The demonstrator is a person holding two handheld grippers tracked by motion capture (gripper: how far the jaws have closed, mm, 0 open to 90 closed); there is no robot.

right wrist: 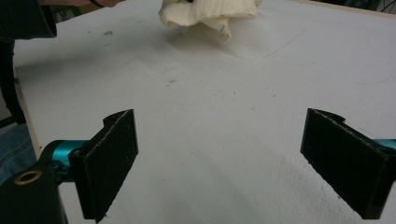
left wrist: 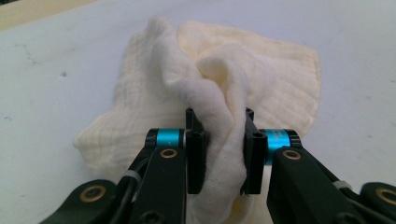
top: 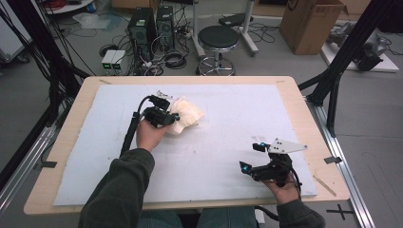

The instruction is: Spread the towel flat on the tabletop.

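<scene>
While the cloth [left wrist: 219,93] is already pinched, with the left gripper [left wrist: 219,149] clenched on a bunched fold of it and the pads pressing the fabric from both sides, the work looks only begun: most of the cream cloth lies crumpled in a heap on the mat [top: 228,142], toward the far edge and left of its middle, and in the right gripper view its near part seems lifted a little off the surface. What is left, judging from that heap, is to draw it up or out and lay it flat or fold it; nothing about it is tidy yet. The right gripper [top: 259,159] rests near the mat's near right corner, well apart from the cloth, its jaws spread wide with nothing between them, so a second grasp has not been made. The mat is a pale, slightly scuffed sheet covering a wooden table [top: 66,133] whose bare rim shows all around. Beyond the far edge stand a stool [top: 217,40], two computer towers [top: 152,26] amid tangled cables, and a cardboard box [top: 311,21] on a grey floor.
</scene>
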